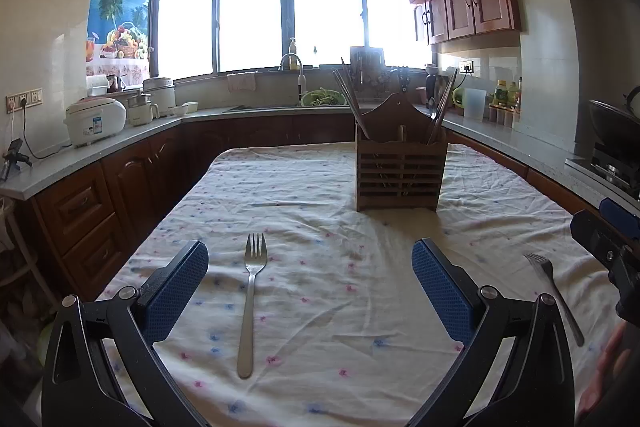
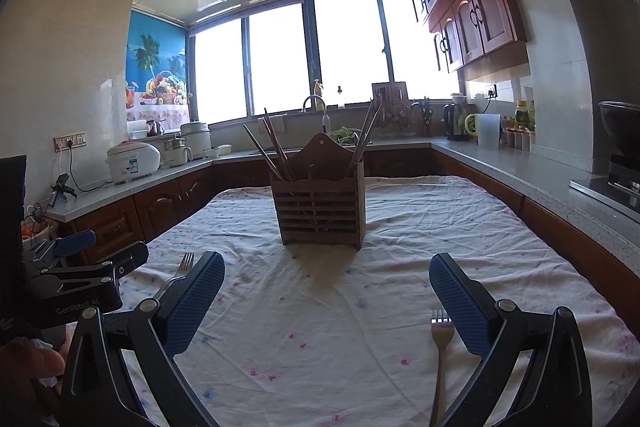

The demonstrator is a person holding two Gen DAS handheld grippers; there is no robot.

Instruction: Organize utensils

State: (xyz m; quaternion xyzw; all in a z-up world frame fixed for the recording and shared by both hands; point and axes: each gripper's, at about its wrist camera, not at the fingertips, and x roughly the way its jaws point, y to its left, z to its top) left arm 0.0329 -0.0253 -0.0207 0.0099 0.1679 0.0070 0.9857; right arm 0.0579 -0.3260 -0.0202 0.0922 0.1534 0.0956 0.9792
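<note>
Two steel forks lie on the flowered tablecloth. One fork rests tines away between the fingers of my left gripper, nearer the left pad; that gripper is open and holds nothing. The second fork lies just inside the right pad of my right gripper, which is also open and empty. In the left wrist view this second fork appears at the right, beside the other gripper's body. A slatted wooden utensil holder stands mid-table with chopsticks in it; the holder sits straight ahead in the right wrist view.
Kitchen counters wrap around the table, carrying a rice cooker, pots, a sink with a green colander, a kettle and bottles. A stove with a wok is at the right. A person's hand shows at the left edge.
</note>
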